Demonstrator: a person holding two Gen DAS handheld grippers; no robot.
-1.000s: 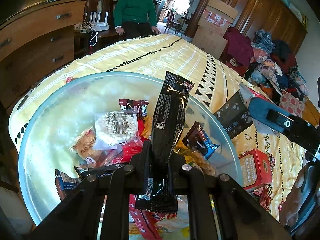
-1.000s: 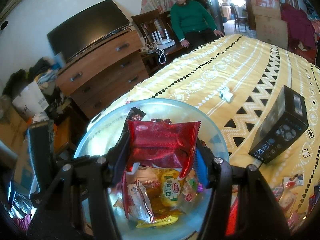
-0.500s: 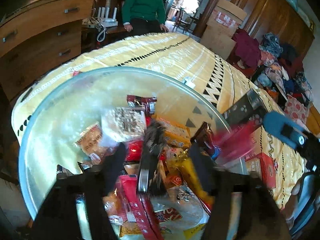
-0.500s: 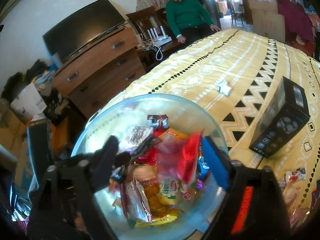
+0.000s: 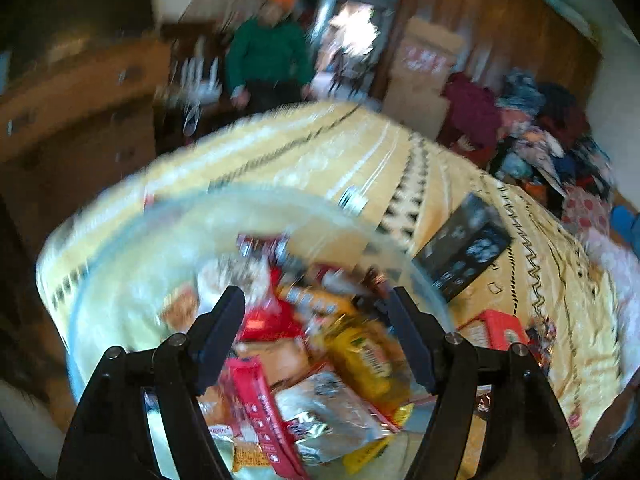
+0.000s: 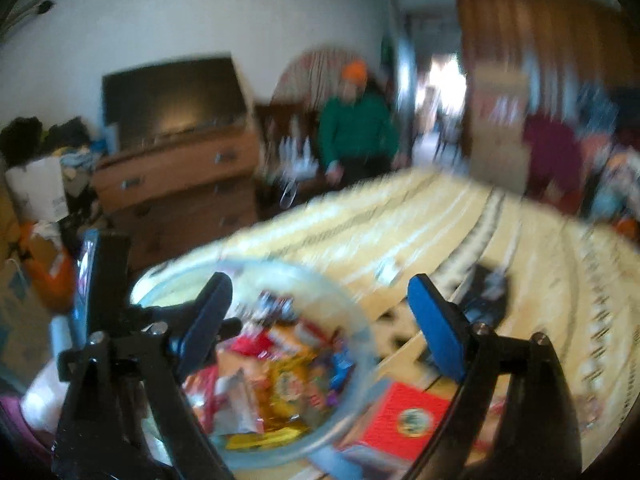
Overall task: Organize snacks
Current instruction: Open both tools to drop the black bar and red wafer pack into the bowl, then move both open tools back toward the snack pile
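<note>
A clear glass bowl (image 5: 120,248) holds several snack packets (image 5: 352,352) in red, yellow and silver. It also shows in the right wrist view (image 6: 360,320), with the packets (image 6: 280,380) piled inside. My left gripper (image 5: 316,312) is open and empty above the bowl. My right gripper (image 6: 320,308) is open and empty, above the bowl's right side. Both views are blurred by motion.
The bowl stands on a yellow patterned cloth (image 5: 320,152). A black box (image 5: 464,248) and a red box (image 5: 496,328) lie to the bowl's right; the red box (image 6: 404,416) is near my right gripper. A person in green (image 5: 268,56) sits beyond the table.
Both grippers opened. The black packet left the left gripper and the red packet left the right one, both dropping into the bowl. Both grippers then pulled up and back.
</note>
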